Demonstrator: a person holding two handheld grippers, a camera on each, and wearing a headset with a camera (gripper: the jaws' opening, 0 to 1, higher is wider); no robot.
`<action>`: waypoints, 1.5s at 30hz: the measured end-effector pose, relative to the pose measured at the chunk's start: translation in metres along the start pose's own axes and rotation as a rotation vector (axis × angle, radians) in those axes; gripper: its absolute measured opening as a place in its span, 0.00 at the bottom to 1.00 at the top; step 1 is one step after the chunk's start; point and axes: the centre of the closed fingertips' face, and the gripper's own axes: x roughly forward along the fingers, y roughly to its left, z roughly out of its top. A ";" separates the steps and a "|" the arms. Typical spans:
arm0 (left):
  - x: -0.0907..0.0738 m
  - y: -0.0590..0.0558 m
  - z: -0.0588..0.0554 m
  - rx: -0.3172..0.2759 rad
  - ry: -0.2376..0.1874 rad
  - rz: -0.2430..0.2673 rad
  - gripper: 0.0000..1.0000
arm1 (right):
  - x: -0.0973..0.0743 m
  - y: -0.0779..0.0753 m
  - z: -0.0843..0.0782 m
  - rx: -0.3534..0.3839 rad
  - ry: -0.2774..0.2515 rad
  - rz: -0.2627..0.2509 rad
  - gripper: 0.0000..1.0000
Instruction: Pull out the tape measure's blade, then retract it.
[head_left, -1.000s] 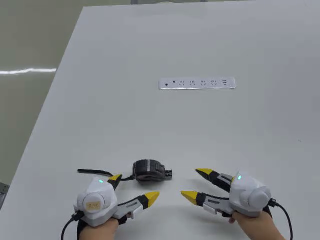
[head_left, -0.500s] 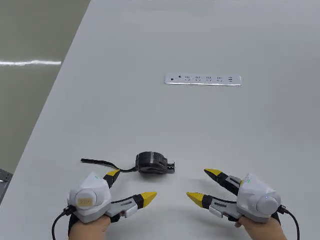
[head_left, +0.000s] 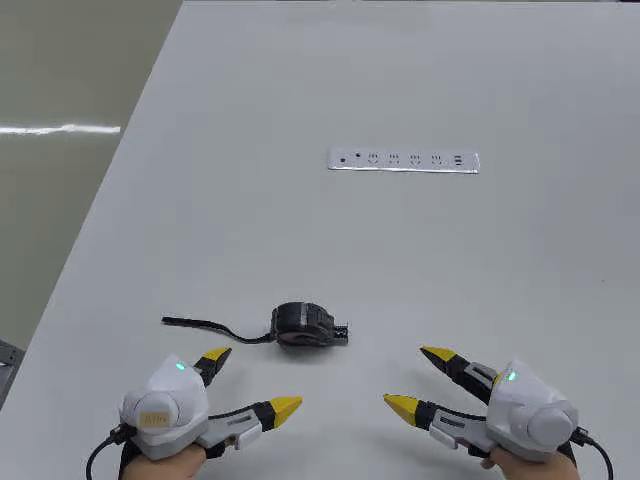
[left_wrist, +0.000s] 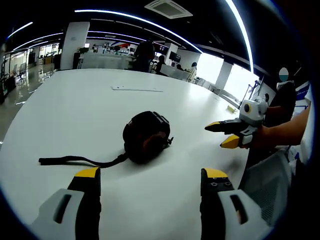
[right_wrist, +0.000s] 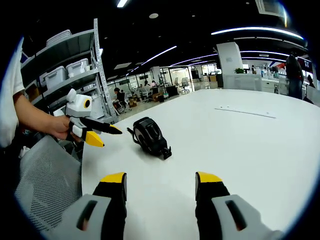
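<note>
A black tape measure (head_left: 303, 325) lies on the white table (head_left: 400, 250), its black wrist strap (head_left: 205, 325) trailing to the left. The same tape measure (left_wrist: 146, 136) sits just ahead of my left jaws, and the tape measure (right_wrist: 151, 134) is ahead and left of my right jaws. My left gripper (head_left: 250, 385) rests below and left of it, open and empty. To the lower right, my right gripper (head_left: 418, 380) is open and empty too. No blade is drawn out. The right gripper (left_wrist: 223, 134) and left gripper (right_wrist: 102, 135) also appear in each other's views.
A white power strip (head_left: 404, 160) lies flat further back on the table. The table's left edge (head_left: 95, 240) drops to a grey-green floor. Shelving (right_wrist: 65, 65) and people stand in the room behind.
Both grippers have drawn back toward me and away from the tape measure, the left one shifting left. The tape measure has stayed put.
</note>
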 end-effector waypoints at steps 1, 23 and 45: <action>-0.002 0.001 -0.001 -0.003 -0.001 0.002 0.80 | -0.002 0.000 0.000 -0.001 -0.001 -0.002 0.56; -0.024 0.004 -0.012 0.012 0.005 -0.011 0.80 | -0.032 0.001 -0.007 0.004 0.003 -0.056 0.59; -0.050 0.011 -0.016 -0.018 -0.004 -0.024 0.80 | -0.050 0.008 -0.006 0.004 -0.003 -0.089 0.62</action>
